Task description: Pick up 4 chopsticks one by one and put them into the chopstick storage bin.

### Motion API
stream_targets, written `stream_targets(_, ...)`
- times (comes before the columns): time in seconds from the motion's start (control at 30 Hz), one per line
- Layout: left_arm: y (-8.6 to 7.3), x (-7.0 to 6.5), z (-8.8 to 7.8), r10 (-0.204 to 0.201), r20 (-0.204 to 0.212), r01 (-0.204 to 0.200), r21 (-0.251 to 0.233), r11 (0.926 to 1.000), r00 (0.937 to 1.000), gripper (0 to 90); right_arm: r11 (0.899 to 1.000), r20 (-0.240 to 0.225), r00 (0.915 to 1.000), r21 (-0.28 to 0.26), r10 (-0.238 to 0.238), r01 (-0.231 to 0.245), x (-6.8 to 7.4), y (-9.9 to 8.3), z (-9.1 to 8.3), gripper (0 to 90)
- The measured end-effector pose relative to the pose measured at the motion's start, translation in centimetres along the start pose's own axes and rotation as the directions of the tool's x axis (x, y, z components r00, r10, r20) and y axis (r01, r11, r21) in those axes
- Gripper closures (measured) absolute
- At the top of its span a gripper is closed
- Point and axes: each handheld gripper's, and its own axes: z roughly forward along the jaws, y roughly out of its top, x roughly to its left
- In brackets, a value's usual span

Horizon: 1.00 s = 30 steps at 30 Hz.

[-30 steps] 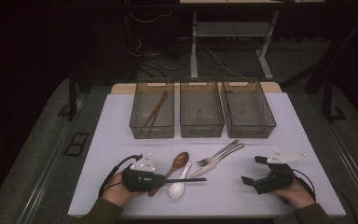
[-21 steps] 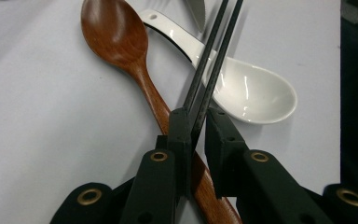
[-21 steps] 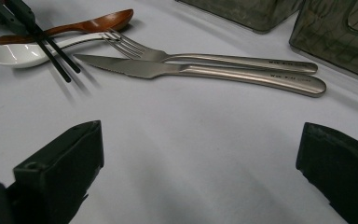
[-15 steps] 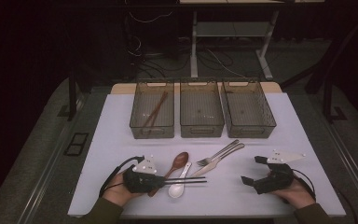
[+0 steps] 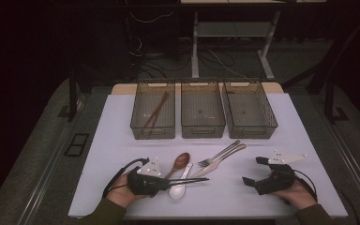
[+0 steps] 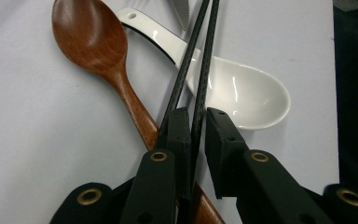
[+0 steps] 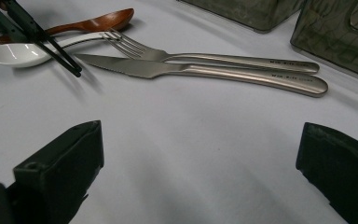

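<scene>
Left gripper (image 6: 196, 128) clamped on black chopsticks (image 6: 200, 60) above wooden spoon (image 6: 95, 51) and white spoon (image 6: 242, 91); right gripper (image 5: 258, 172) spread wide, empty.

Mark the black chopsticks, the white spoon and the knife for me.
black chopsticks (image 6: 200, 70), left gripper view, on the shafts above the jaws.
white spoon (image 6: 251, 91), left gripper view, inside its bowl.
knife (image 7: 135, 66), right gripper view, on the blade.
</scene>
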Motion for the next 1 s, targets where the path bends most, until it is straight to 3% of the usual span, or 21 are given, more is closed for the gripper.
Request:
stream_targets(0.83, 0.14, 0.13, 0.27, 0.012, 0.03, -0.012, 0.004, 0.9999, 0.9995, 83.7, 1.0, -0.003, 1.0, 0.002, -0.002, 0.002, -0.02, 0.0, 0.04, 0.5)
stream_targets(1.0, 0.33, 0.08, 0.17, -0.003, 0.022, 0.003, -0.003, 1.0, 0.9998, 83.9, 1.0, -0.004, 1.0, 0.004, -0.002, 0.002, -0.01, 0.0, 0.05, 0.5)
